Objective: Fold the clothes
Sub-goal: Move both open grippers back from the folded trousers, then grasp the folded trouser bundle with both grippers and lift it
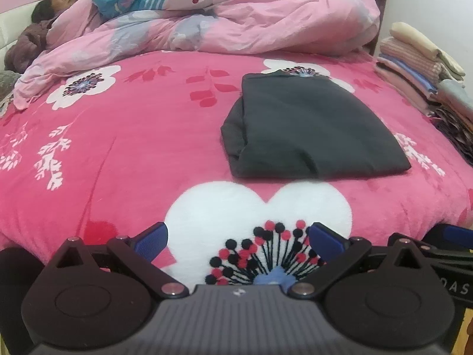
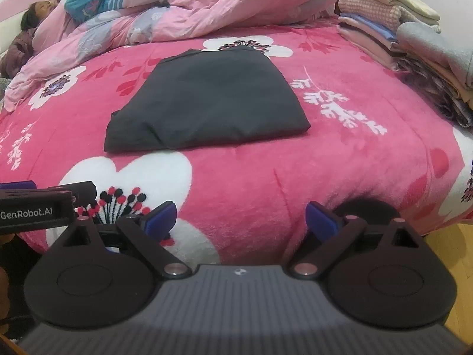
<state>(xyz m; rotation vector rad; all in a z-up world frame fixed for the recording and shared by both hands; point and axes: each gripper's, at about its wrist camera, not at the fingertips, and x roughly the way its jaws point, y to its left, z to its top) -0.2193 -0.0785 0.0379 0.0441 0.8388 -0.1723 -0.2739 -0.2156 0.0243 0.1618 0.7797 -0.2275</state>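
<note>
A dark grey garment (image 1: 307,130) lies folded into a flat rectangle on the pink flowered bedspread (image 1: 133,136); the right wrist view shows the same garment (image 2: 212,100) in the middle of the bed. My left gripper (image 1: 239,241) hangs open over the near edge of the bed, well short of the garment, with nothing between its blue pads. My right gripper (image 2: 241,222) is also open and empty, near the front edge. The left gripper's body (image 2: 35,207) shows at the left of the right wrist view.
A stack of folded clothes (image 2: 414,38) sits at the bed's right side, seen also as a stack (image 1: 422,68) in the left wrist view. A crumpled pink quilt (image 2: 207,3) covers the far end, where a person (image 1: 56,3) lies. Wooden floor (image 2: 452,245) shows at right.
</note>
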